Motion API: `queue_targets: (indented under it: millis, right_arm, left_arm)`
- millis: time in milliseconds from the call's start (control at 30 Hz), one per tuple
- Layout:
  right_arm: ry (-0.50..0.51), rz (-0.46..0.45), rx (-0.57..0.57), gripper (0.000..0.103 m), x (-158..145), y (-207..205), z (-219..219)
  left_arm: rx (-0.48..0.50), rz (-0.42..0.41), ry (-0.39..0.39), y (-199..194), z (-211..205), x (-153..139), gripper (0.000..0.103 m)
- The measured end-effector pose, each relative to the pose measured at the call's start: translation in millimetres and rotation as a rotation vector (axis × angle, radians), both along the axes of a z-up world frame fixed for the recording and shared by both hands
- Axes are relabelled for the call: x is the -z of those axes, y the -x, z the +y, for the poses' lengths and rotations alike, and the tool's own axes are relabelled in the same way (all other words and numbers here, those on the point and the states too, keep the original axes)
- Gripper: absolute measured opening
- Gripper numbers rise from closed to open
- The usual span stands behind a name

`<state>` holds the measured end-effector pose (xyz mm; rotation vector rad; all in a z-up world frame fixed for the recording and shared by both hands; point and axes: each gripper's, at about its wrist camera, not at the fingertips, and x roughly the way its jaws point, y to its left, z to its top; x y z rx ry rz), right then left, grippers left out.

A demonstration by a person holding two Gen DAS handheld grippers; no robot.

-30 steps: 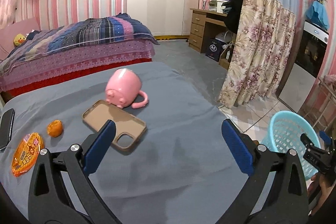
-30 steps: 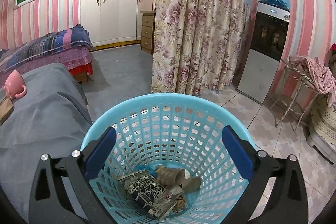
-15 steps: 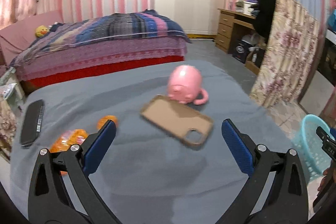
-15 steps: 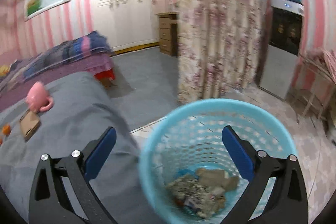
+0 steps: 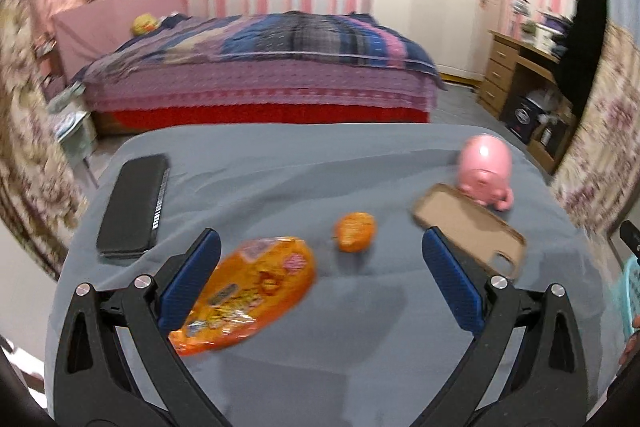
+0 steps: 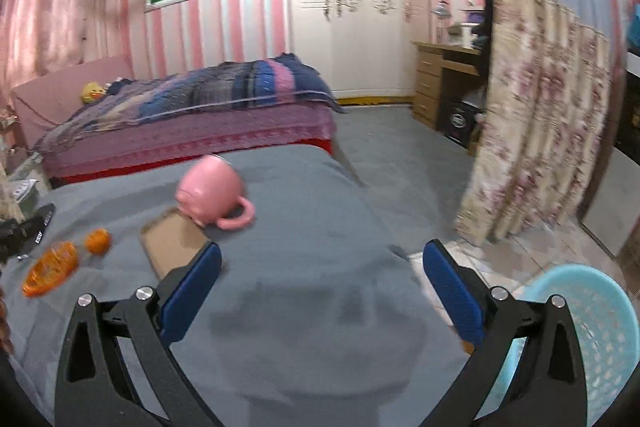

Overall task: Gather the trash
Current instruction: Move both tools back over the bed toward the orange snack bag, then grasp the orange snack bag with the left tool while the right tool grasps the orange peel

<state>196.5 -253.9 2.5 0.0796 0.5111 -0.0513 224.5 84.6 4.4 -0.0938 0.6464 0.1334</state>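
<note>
Grey cloth-covered counter (image 5: 280, 179) with five items, located relative to the pink mug (image 5: 485, 169). The mug lies on its side, touching a tan phone case (image 5: 468, 227). Left of the mug: a small orange wrapper (image 5: 355, 231), then a flat orange packet (image 5: 248, 295). Farthest left: a black phone (image 5: 134, 205).

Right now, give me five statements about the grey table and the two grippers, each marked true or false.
1. The left gripper is open and empty. True.
2. The pink mug stands upright. False: it lies tipped, against the phone case.
3. The orange wrapper lies on the grey cloth. True.
4. The right gripper grips the small orange piece. False: it holds nothing.
5. The blue basket sits on the table. False: it is beside it, lower.
</note>
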Motion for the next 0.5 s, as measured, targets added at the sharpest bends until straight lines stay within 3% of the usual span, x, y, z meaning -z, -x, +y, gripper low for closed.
queue_targets:
  millis: [200, 333, 500]
  right_arm:
    - [-0.025, 0.047, -0.071, 0.099, 13, -22, 38]
    - [0.051, 0.071, -0.115, 0.099, 29, -25, 62]
    - [0.036, 0.12, -0.144, 0.099, 41, -27, 64]
  left_arm:
    - [-0.107, 0.049, 0.045, -6, 51, 24, 0.097]
    - [-0.162, 0.104, 0.057, -11, 73, 41, 0.097]
    - [-0.149, 0.188, 0.073, -21, 82, 67, 0.097]
